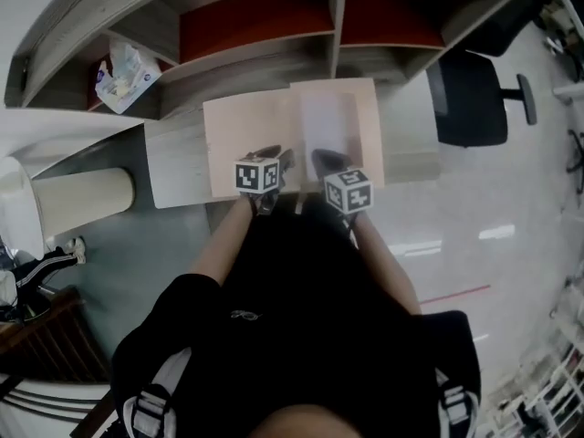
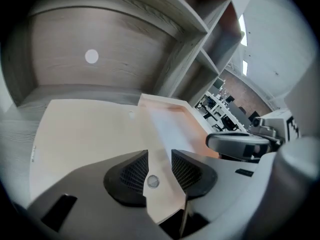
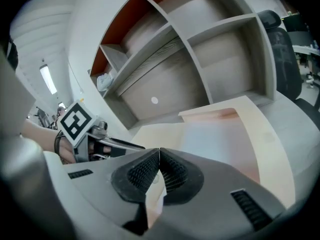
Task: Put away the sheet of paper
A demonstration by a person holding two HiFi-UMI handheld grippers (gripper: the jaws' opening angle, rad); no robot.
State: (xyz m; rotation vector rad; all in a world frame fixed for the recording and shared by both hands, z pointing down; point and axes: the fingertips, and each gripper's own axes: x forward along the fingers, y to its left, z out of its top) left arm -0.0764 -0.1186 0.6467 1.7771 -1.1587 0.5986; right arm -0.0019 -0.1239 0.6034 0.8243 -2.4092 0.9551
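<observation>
1. While the right gripper (image 3: pixel 159 170) has its fingers closed tight, they pinch the near edge of what seems to be the folder (image 1: pixel 246 140).
2. The left gripper (image 2: pixel 160 170) has its fingers wide, and the folder's flap stands between them unpressed.
3. The sheet of paper (image 1: pixel 327 126) lies on the folder's right half on the worktop (image 1: pixel 173 176), straight ahead of the right gripper, with its long axis pointing toward the shelves (image 1: pixel 274 35).

The right gripper (image 3: pixel 159 151) has its jaws pressed together on the near edge of a pale open folder (image 3: pixel 272 149). A whitish sheet of paper (image 3: pixel 215 136) lies flat inside the folder. Left of the folder, the left gripper (image 3: pixel 112 144) with its marker cube (image 3: pixel 75 122) reaches in, with a hand (image 3: pixel 37 134) behind it. Beyond the folder stands a grey shelf unit (image 3: pixel 200 59), and a black chair (image 3: pixel 287 59) is to the folder's right.
</observation>
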